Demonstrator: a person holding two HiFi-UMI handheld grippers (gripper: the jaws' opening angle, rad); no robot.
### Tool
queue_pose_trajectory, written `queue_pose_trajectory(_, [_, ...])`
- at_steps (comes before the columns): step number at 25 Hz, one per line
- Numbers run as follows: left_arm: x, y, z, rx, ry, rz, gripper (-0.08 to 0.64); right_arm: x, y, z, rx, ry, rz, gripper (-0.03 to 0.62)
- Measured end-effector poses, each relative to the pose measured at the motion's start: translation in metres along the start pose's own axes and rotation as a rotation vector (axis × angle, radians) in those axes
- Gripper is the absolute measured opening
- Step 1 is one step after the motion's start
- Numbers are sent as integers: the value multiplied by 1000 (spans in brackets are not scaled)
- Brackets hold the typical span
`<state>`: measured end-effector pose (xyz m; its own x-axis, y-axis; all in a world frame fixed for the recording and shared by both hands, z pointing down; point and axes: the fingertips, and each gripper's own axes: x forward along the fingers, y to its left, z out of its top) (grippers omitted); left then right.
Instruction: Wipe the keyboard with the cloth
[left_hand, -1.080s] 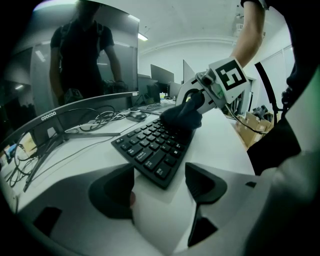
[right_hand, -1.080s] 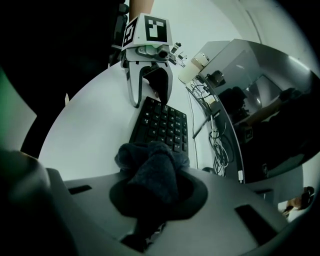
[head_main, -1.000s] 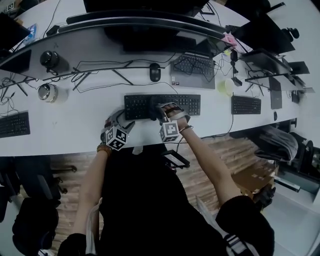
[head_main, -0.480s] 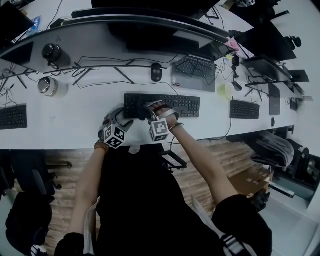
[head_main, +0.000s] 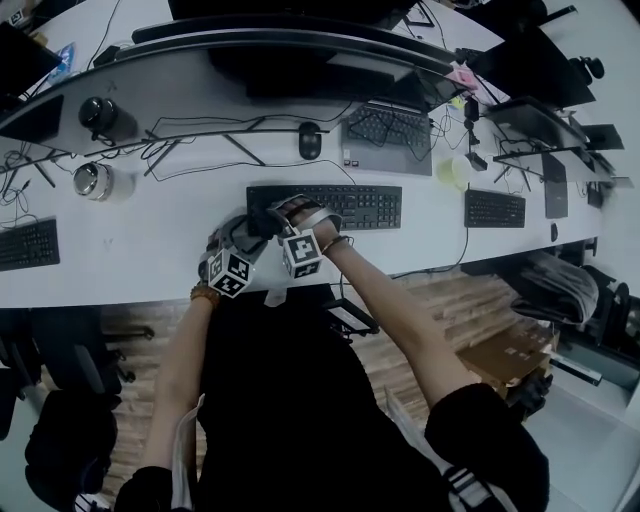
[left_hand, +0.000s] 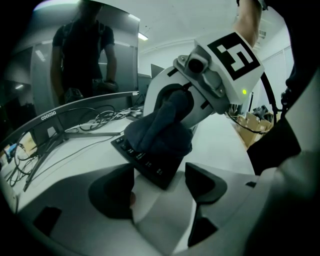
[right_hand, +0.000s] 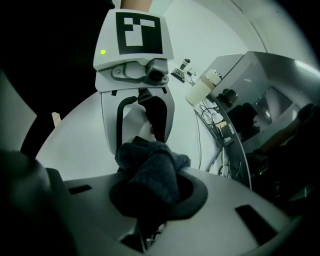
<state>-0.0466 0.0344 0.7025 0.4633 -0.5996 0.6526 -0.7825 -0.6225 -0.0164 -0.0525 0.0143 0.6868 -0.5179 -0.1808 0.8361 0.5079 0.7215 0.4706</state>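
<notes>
A black keyboard (head_main: 352, 206) lies on the white desk (head_main: 150, 250) in front of me. My right gripper (head_main: 274, 222) is shut on a dark grey cloth (head_main: 266, 222) and presses it on the keyboard's left end. In the right gripper view the cloth (right_hand: 152, 172) bulges out from between the jaws. My left gripper (head_main: 238, 240) stands open on the desk just left of the keyboard. In the left gripper view the keyboard's corner (left_hand: 152, 167) lies just ahead of the parted fingers (left_hand: 114, 192), with the cloth (left_hand: 160, 132) on top of it.
Behind the keyboard lie a black mouse (head_main: 310, 141), a grey laptop (head_main: 386, 136) and loose cables (head_main: 190, 150). A pale green cup (head_main: 452, 172) and another keyboard (head_main: 494, 208) are to the right, a third keyboard (head_main: 28, 245) at far left. The desk's front edge is close to me.
My right gripper has slid left along the keyboard with the cloth, from near its middle to its left end. The left gripper has stayed put.
</notes>
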Motion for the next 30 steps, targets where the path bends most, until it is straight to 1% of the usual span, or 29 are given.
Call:
queue_pose_trajectory(5, [-2,2,-2,1,-1,1,314,6,-6,18,1,-44,-4,37])
queue_pose_trajectory(6, [-2,2,-3,0,1,2,314,5,-8,23,13,-64,-9,37])
queue_pose_trajectory(8, [-3,1,-3,-4,5,2,314,-6,-16,29,68,-117,-32,38])
queue_pose_trajectory(10, [-2,1,-2,-5,5,-1,314,-25,-29,22,136,-150,-85,40])
queue_pose_trajectory(13, [-2,3,0,-1,4,1,314,-61,-47,-18,226,-129,-195,40])
queue_pose_trajectory(16, [-2,2,-1,0,5,-2,314,-99,-47,-84,289,-29,-300,40])
queue_pose_trajectory(19, [-2,2,-2,-6,9,-3,314,-138,-27,-164,348,136,-371,40])
queue_pose_trajectory(21, [-2,1,-2,-5,11,-3,314,-164,-3,-218,387,267,-389,40])
queue_pose_trajectory(23, [-2,1,-1,-3,9,-4,314,-186,28,-266,412,401,-375,40])
queue_pose_trajectory(25, [-2,2,-1,-2,6,-5,314,-201,60,-304,427,512,-337,40])
queue_pose_trajectory(27, [-2,2,-1,-1,5,-5,314,-210,88,-330,449,587,-286,40])
queue_pose_trajectory(30, [-2,2,-1,2,5,-4,314,-212,117,-349,491,647,-229,40])
